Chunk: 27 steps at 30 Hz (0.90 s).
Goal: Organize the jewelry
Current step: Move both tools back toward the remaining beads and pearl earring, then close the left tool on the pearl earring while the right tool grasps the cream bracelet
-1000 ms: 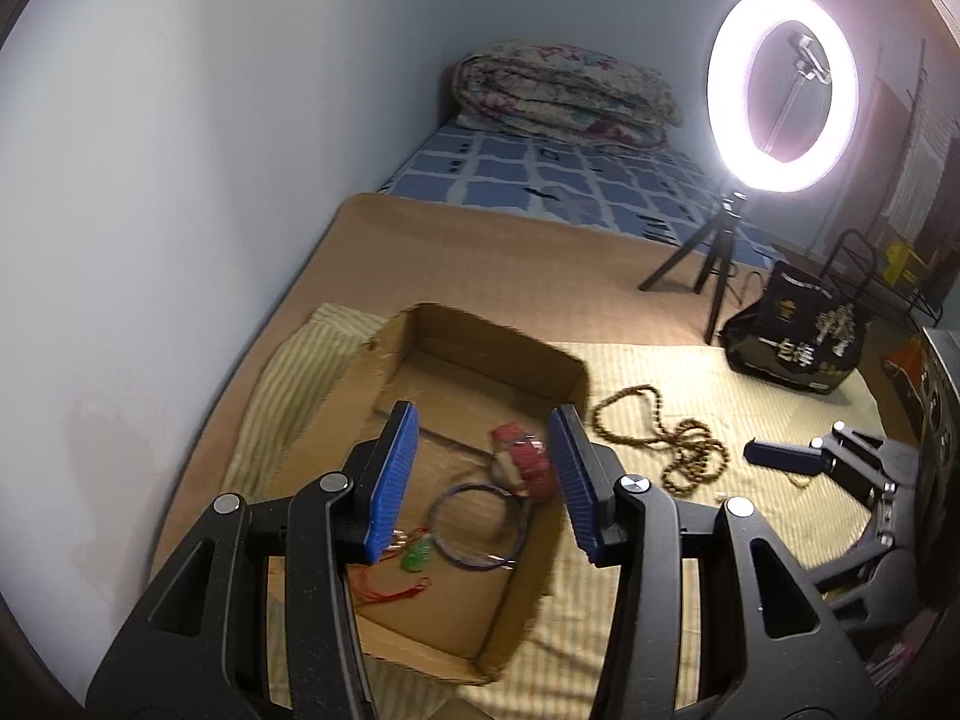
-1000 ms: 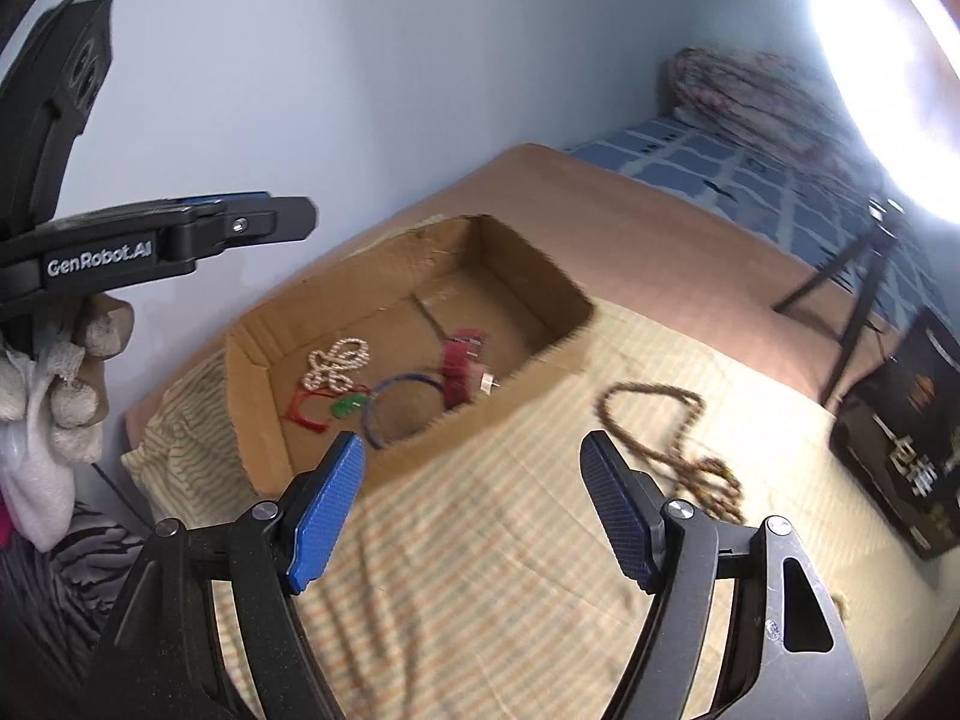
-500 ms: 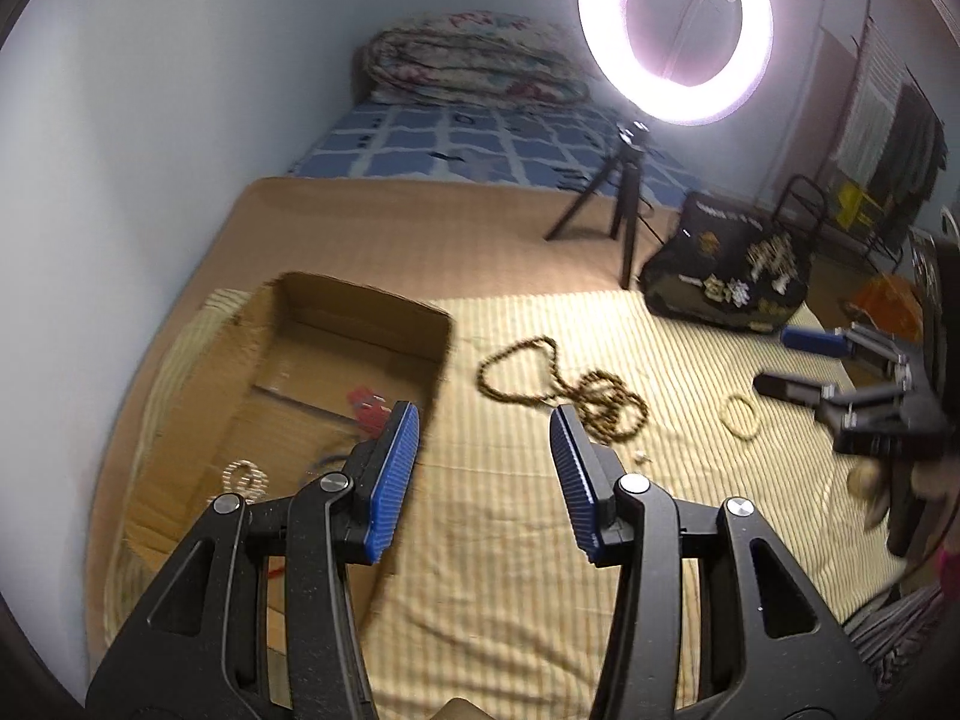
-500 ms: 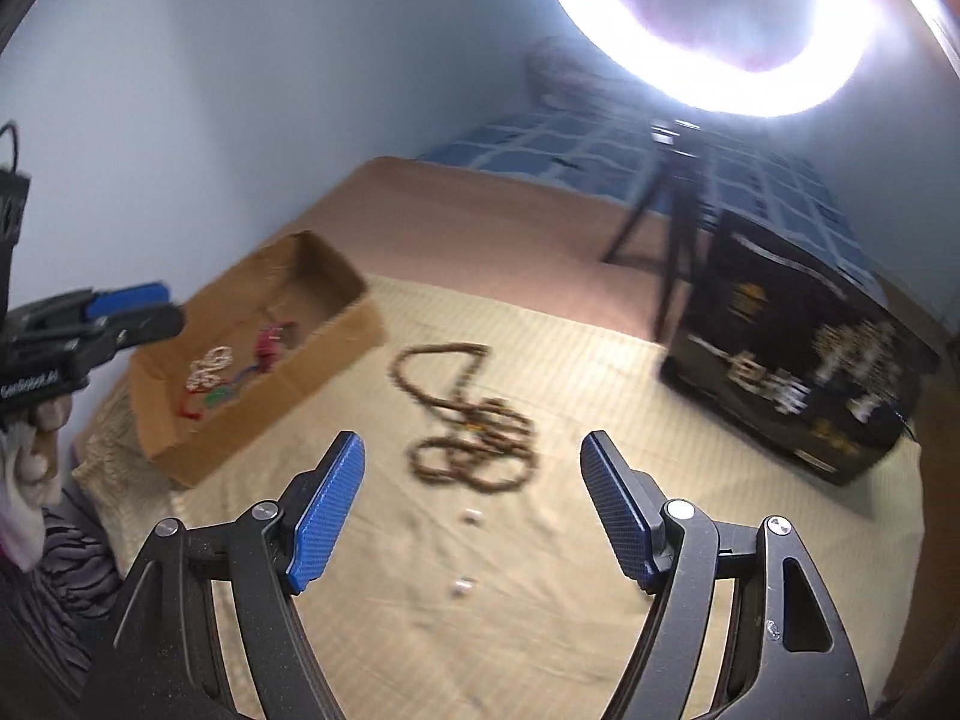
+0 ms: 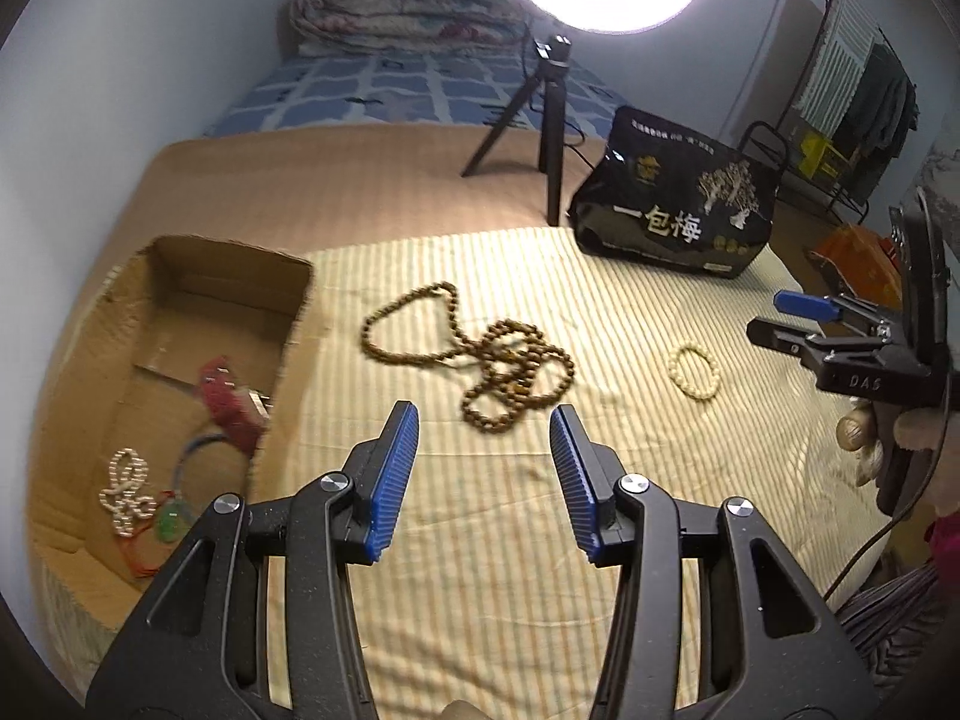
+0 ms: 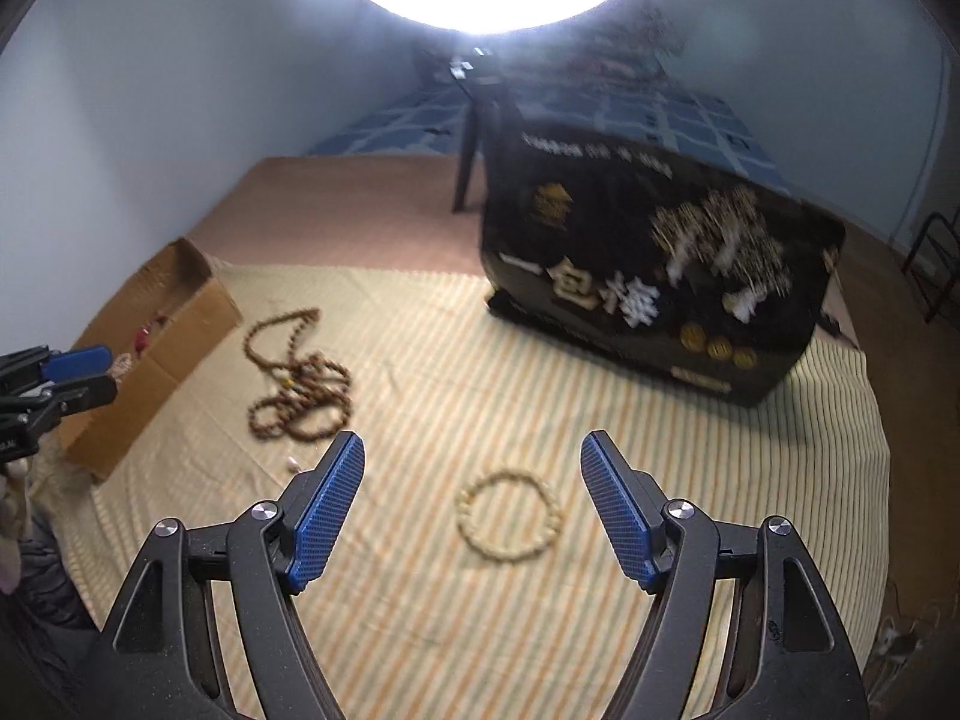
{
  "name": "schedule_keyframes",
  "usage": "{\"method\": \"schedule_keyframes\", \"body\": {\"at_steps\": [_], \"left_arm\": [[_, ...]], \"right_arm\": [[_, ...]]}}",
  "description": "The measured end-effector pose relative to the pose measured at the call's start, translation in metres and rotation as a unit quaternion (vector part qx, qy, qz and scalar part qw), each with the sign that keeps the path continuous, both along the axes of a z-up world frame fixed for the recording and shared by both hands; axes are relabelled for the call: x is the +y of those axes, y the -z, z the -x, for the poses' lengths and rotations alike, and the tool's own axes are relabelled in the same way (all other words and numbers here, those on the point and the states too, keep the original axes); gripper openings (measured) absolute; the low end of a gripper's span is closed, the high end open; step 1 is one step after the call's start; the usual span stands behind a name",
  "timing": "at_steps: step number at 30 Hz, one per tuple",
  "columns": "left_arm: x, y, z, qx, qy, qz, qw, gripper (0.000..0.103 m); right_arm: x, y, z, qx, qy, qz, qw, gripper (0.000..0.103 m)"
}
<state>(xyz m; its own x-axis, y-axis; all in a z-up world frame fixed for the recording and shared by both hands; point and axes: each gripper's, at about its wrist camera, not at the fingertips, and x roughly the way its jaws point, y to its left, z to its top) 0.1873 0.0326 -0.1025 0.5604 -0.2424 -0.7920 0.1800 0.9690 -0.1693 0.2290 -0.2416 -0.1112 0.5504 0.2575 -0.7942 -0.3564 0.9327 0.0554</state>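
Note:
A long brown bead necklace (image 5: 480, 360) lies coiled on the striped cloth, just beyond my open, empty left gripper (image 5: 483, 468); it also shows in the right wrist view (image 6: 300, 384). A cream bead bracelet (image 6: 510, 516) lies between the fingers of my open, empty right gripper (image 6: 471, 498), slightly beyond them; it also shows in the left wrist view (image 5: 694, 372). The cardboard box (image 5: 78, 348) at the left holds a pearl piece (image 5: 126, 492), a green pendant on red cord (image 5: 170, 519), a blue ring (image 5: 198, 450) and a red item (image 5: 225, 393).
A black printed bag (image 6: 660, 276) stands at the back of the striped cloth (image 6: 420, 360). A ring light on a tripod (image 5: 549, 120) stands behind it. A folded quilt (image 5: 408, 12) lies by the far wall. The right gripper shows in the left wrist view (image 5: 792, 318).
Both grippers have swung right, away from the box. The left now faces the brown necklace; the right now hangs over the cream bracelet. Both stayed open.

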Motion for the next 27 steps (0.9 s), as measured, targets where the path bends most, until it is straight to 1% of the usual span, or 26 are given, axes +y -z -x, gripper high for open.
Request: {"method": "schedule_keyframes", "body": {"at_steps": [4, 9, 11, 13, 15, 16, 18, 21, 23, 27], "left_arm": [[-0.014, 0.009, -0.005, 0.012, 0.015, 0.003, 0.9998, 0.047], [-0.038, 0.027, -0.013, 0.036, 0.038, 0.009, 0.9986, 0.046], [-0.047, 0.035, -0.015, 0.045, 0.047, 0.009, 0.9978, 0.037], [-0.057, 0.043, -0.016, 0.053, 0.058, 0.004, 0.9969, 0.037], [-0.066, 0.052, -0.017, 0.059, 0.068, -0.009, 0.9959, 0.035], [-0.068, 0.054, -0.017, 0.061, 0.07, -0.012, 0.9957, 0.032], [-0.071, 0.058, -0.018, 0.064, 0.071, -0.014, 0.9953, 0.031], [-0.073, 0.061, -0.022, 0.062, 0.072, -0.021, 0.9953, 0.031], [-0.075, 0.066, -0.025, 0.064, 0.073, -0.026, 0.9949, 0.026], [-0.08, 0.075, -0.03, 0.072, 0.079, -0.038, 0.9936, 0.026]], "right_arm": [[-0.014, 0.011, 0.001, 0.012, 0.006, 0.012, 1.0, 0.075], [-0.024, 0.029, 0.001, 0.034, 0.005, 0.013, 0.999, 0.075], [-0.023, 0.037, 0.001, 0.042, -0.001, 0.019, 0.999, 0.075], [-0.021, 0.044, 0.003, 0.048, -0.013, 0.026, 0.998, 0.075], [-0.016, 0.048, 0.003, 0.051, -0.021, 0.036, 0.998, 0.075], [-0.014, 0.05, 0.003, 0.049, -0.022, 0.047, 0.997, 0.075], [-0.013, 0.052, 0.0, 0.054, -0.021, 0.054, 0.997, 0.075], [-0.02, 0.053, -0.008, 0.073, -0.009, 0.04, 0.997, 0.075], [-0.027, 0.055, -0.014, 0.082, 0.003, 0.03, 0.996, 0.075], [-0.035, 0.062, -0.02, 0.097, 0.019, 0.029, 0.995, 0.074]]}}
